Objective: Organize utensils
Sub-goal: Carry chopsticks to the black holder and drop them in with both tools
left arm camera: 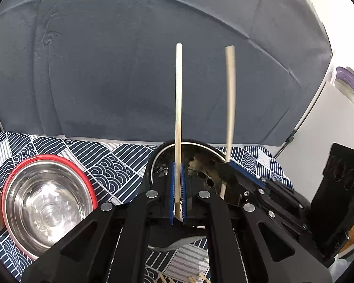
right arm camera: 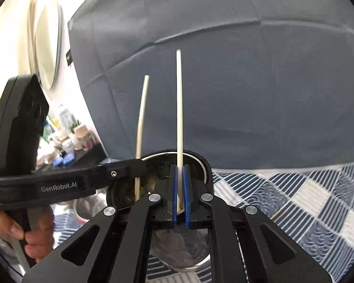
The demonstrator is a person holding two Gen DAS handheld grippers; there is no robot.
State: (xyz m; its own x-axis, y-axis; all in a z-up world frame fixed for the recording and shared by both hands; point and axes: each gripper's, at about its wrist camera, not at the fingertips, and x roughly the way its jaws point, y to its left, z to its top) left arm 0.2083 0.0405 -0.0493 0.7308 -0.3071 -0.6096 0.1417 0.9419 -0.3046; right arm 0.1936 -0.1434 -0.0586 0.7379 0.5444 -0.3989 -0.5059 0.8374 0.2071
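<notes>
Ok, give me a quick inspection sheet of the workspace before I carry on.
Surface: navy-and-white wave-patterned tablecloth.
Job's things: two pale wooden chopsticks, one in the left gripper, the other in the right gripper; both above a perforated steel utensil holder with a black rim.
Clutter: red-rimmed steel bowl; small wooden sticks at the near edge.
Grippers: both shut on a chopstick.
Cables: nothing seen.
Surroundings: grey upholstered sofa behind; shelf of bottles and jars.

The right chopstick [left arm camera: 230, 99] is motion-blurred; the steel bowl [left arm camera: 47, 202] is cut off.
</notes>
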